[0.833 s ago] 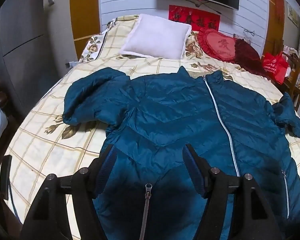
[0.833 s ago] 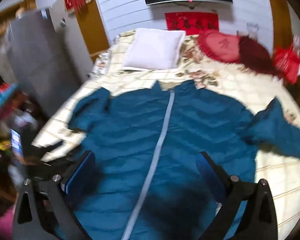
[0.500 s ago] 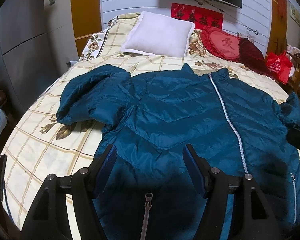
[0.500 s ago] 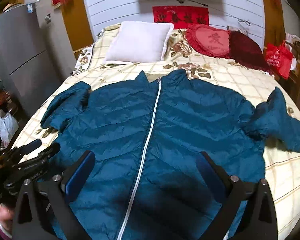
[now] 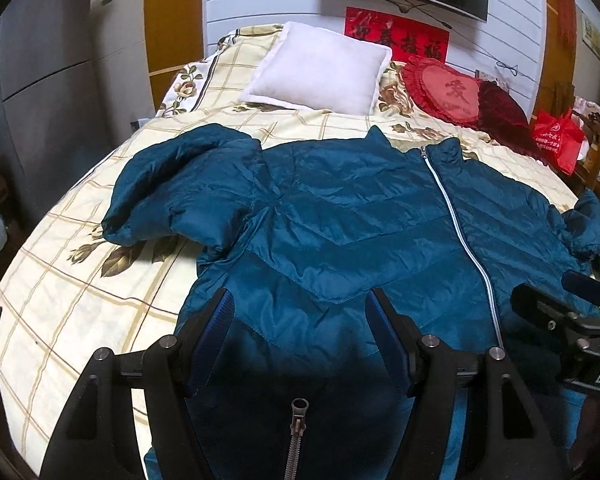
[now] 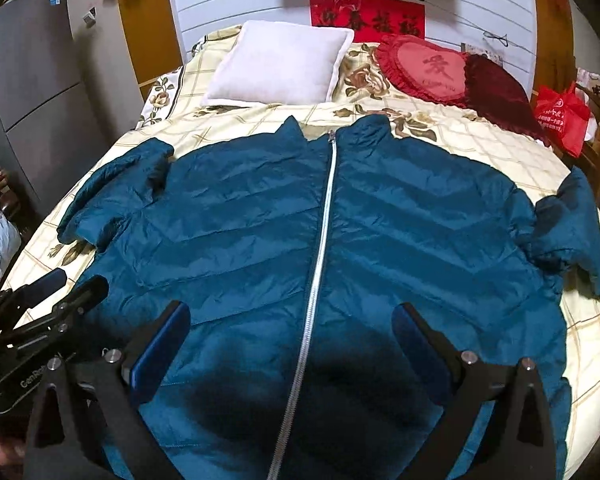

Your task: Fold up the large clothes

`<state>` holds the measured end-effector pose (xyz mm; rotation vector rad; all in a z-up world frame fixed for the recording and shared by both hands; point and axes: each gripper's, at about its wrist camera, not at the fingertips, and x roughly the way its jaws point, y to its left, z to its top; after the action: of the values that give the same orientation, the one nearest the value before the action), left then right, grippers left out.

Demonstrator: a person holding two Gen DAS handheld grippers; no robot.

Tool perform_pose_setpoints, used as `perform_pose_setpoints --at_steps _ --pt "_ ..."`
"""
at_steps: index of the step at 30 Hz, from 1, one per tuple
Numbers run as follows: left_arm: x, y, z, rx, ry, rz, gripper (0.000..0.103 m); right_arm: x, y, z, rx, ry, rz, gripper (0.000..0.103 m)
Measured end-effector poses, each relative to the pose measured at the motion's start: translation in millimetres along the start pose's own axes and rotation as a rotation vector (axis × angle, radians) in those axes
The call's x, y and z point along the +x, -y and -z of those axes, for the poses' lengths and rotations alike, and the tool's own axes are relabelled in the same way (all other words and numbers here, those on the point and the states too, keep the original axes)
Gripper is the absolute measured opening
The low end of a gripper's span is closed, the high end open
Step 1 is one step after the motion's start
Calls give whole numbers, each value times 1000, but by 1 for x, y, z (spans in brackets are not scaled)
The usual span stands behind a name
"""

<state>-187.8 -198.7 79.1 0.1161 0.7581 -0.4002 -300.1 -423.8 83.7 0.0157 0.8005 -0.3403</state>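
- Right wrist view: teal puffer jacket (image 6: pixel 260 232) lies front-up, zipped, flat on the checked floral bedspread (image 6: pixel 480 140), collar at the far end.
- Right gripper (image 6: pixel 290 320) jaws spread wide over the near hem, nothing pinched.
- Left gripper (image 5: pixel 300 312) spread too, looks like it's hovering above the fabric.
- White pillow (image 6: pixel 280 64) far end.
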Motion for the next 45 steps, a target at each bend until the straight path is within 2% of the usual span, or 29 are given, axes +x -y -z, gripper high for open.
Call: perform_pose_setpoints --at_steps 4,12,18,28,45 --pt "1 0 1 -1 -3 4 89 7 -3 0 21 15 -28 102" --pt "3 -1 0 -16 -2 6 89 9 2 3 102 -42 -47 102" --pt "3 1 1 -19 -1 12 89 11 5 6 114 -44 -43 102" --pt "7 2 2 -22 -15 12 89 13 8 9 100 1 -35 102" --pt "12 -2 2 -19 -22 5 89 20 2 7 102 -39 -45 102"
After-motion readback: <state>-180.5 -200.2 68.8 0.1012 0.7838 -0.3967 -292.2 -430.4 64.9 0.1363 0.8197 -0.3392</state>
